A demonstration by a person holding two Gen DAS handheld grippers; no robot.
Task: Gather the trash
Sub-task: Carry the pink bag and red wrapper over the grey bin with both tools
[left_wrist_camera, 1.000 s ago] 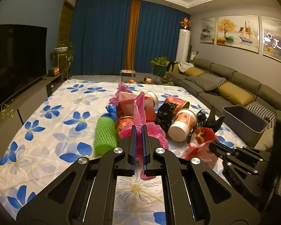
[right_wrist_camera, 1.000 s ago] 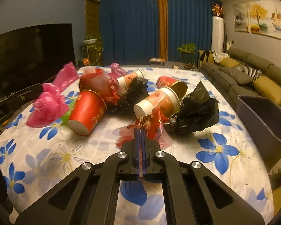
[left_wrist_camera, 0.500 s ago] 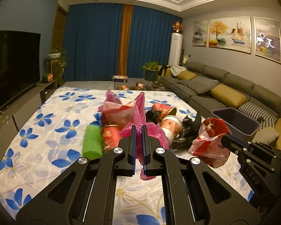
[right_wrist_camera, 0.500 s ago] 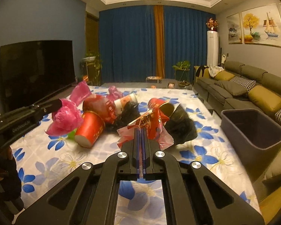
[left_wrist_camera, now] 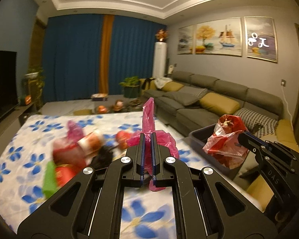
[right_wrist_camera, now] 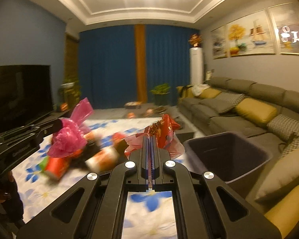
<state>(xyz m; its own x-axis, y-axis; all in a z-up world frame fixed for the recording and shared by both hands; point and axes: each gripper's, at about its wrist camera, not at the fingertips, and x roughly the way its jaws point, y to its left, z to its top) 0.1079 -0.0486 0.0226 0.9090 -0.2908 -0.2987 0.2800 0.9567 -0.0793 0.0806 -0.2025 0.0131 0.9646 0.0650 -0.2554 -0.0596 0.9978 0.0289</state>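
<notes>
A: What is each gripper carrying?

B: The left gripper [left_wrist_camera: 147, 137] has its fingers [left_wrist_camera: 142, 155] pinched tight on a pink plastic bag [left_wrist_camera: 149, 119], which sticks up above the tips and bunches around them. The right gripper [right_wrist_camera: 151, 139] is clamped the same way on a red and clear plastic bag [right_wrist_camera: 165, 131] with a printed pattern.

A: Where do the bags sit in relation to the bin?

B: Both are off the surface. In the left wrist view the red bag hangs in front of the dark grey trash bin [left_wrist_camera: 199, 137], at its near rim. In the right wrist view the bin [right_wrist_camera: 229, 151] stands just right of that bag, open and beside the grey sofa [right_wrist_camera: 239, 107].

A: What else lies around?

B: A blurred heap of trash remains on the flowered sheet [left_wrist_camera: 20, 145]: red paper cups [right_wrist_camera: 57, 165], a black bag [left_wrist_camera: 103, 155] and a green foam sleeve [left_wrist_camera: 49, 177]. A television [right_wrist_camera: 20, 91] stands on the left, blue curtains [right_wrist_camera: 109, 65] at the back.

A: Anything between the bags and the bin?

B: Nothing shows between the red bag and the bin's mouth; the right gripper lies between the pink bag and the bin.
</notes>
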